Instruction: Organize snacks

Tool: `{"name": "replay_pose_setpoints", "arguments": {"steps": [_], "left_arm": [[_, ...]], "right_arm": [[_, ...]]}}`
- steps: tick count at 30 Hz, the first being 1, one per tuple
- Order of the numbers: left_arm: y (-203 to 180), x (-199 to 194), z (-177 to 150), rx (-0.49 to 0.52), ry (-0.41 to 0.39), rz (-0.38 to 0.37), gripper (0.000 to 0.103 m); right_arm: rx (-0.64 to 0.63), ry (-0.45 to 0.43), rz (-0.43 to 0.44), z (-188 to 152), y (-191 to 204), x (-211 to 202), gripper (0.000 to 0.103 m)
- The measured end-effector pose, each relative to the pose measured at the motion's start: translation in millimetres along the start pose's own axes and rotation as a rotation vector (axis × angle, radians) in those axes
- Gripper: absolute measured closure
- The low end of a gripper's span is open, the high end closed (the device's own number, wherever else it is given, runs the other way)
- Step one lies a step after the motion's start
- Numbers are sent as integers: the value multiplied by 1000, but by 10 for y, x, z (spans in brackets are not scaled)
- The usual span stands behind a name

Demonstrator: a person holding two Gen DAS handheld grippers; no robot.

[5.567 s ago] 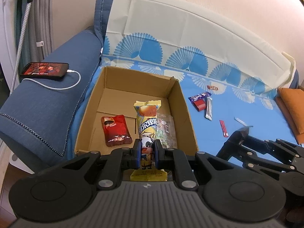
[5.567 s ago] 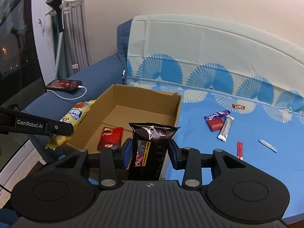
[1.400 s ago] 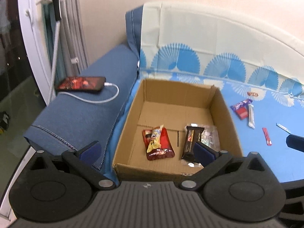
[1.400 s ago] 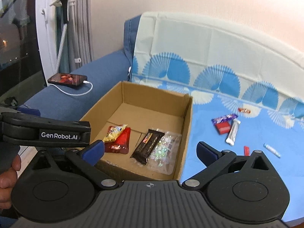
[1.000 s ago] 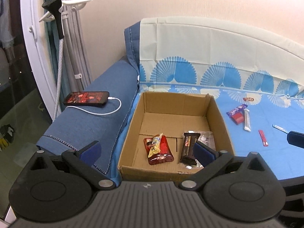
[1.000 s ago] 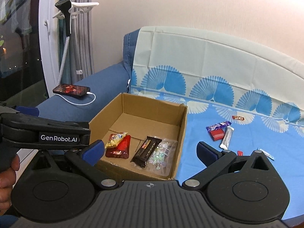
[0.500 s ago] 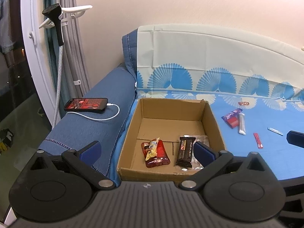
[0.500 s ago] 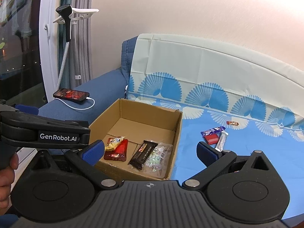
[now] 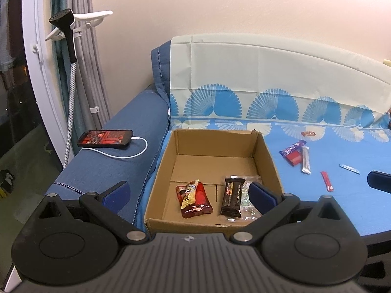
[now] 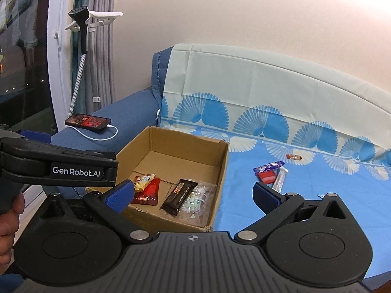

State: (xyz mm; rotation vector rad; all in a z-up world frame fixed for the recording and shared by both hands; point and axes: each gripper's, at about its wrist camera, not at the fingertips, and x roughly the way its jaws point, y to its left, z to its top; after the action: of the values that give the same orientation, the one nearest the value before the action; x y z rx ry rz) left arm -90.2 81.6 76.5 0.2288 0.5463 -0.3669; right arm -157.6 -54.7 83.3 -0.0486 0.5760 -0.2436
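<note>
An open cardboard box (image 9: 265,156) stands on the blue sofa seat; it also shows in the right wrist view (image 10: 221,171). Inside lie a red packet (image 9: 199,201) with a yellow snack (image 9: 189,193) on top, a dark chocolate bar (image 9: 232,196) and a clear candy bag (image 9: 246,207). Several small snacks lie on the seat to the right: a purple wrapper (image 9: 292,147), a silver stick (image 9: 305,162), a red stick (image 9: 327,181). My left gripper (image 9: 188,196) is open and empty, held back from the box. My right gripper (image 10: 193,196) is open and empty too.
A phone (image 9: 105,138) on a white charging cable lies on the sofa armrest. A white stand with a black head (image 9: 64,24) rises by the curtain at left. The left gripper's arm (image 10: 58,166) crosses the right wrist view at left.
Both grippers let go of their snacks into the box earlier, opened wide, and have since drawn back and upward away from the box.
</note>
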Motion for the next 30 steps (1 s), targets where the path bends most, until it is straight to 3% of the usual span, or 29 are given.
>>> {"name": "replay_pose_setpoints", "arguments": {"steps": [18, 30], "left_arm": [[-177, 352, 112, 44, 78, 56, 0], [-471, 434, 219, 105, 81, 39, 0]], "right_arm": [[68, 60, 54, -73, -221, 366, 0], [156, 77, 41, -154, -505, 464, 0]]}}
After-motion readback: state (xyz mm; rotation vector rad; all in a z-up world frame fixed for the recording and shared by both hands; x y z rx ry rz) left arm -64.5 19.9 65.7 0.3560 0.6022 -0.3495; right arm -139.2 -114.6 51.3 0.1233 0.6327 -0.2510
